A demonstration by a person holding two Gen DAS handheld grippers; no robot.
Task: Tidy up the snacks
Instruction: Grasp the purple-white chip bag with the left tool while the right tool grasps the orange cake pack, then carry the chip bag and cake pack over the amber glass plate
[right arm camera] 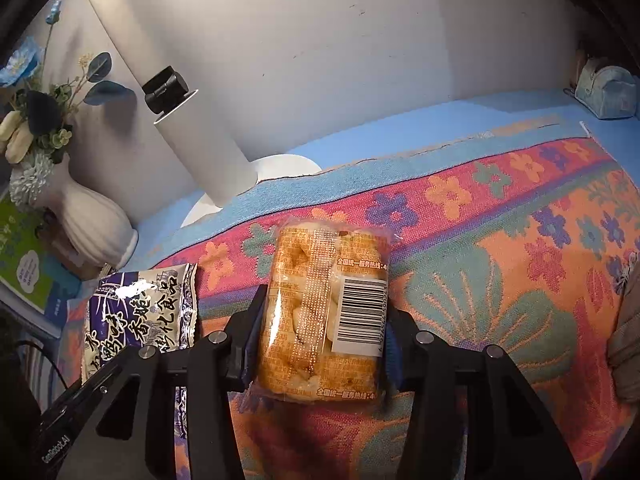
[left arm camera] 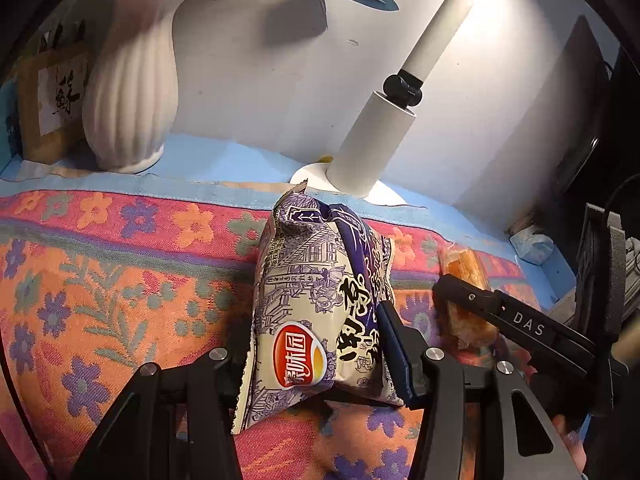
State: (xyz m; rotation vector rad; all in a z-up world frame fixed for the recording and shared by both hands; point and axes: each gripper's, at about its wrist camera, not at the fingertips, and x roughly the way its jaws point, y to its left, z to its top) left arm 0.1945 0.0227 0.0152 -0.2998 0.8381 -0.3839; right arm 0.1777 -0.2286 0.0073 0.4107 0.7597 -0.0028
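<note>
Both tongs are holding a snack at this moment. The left tongs (left arm camera: 316, 344) are clamping the purple bag (left arm camera: 316, 312) edgewise between the pads, its lower seam touching or just above the floral cloth (left arm camera: 100, 280); which of the two cannot be told. The right tongs (right arm camera: 320, 344) are gripping the orange pack (right arm camera: 324, 316) by its long sides, barcode up, just over the same cloth. The two snacks are sitting side by side near the middle of the tabletop, the bag toward the left edge, the pack toward the right, with a narrow gap between them.

Judgement on progress: the work is appearing to be mid-course. Both items are in hand, but neither is visibly in a final place, and no tray, box or basket for snacks is showing in either view. Where they are meant to go cannot be told. Whether other snacks are remaining is also not shown.

Farther back, along the far edge of the tabletop, a white lamp (left arm camera: 372, 148) is standing behind the bag. A ribbed vase (left arm camera: 128, 108) with flowers is occupying the far left corner. A small blue pouch (right arm camera: 608, 92) is resting at the far right corner.
</note>
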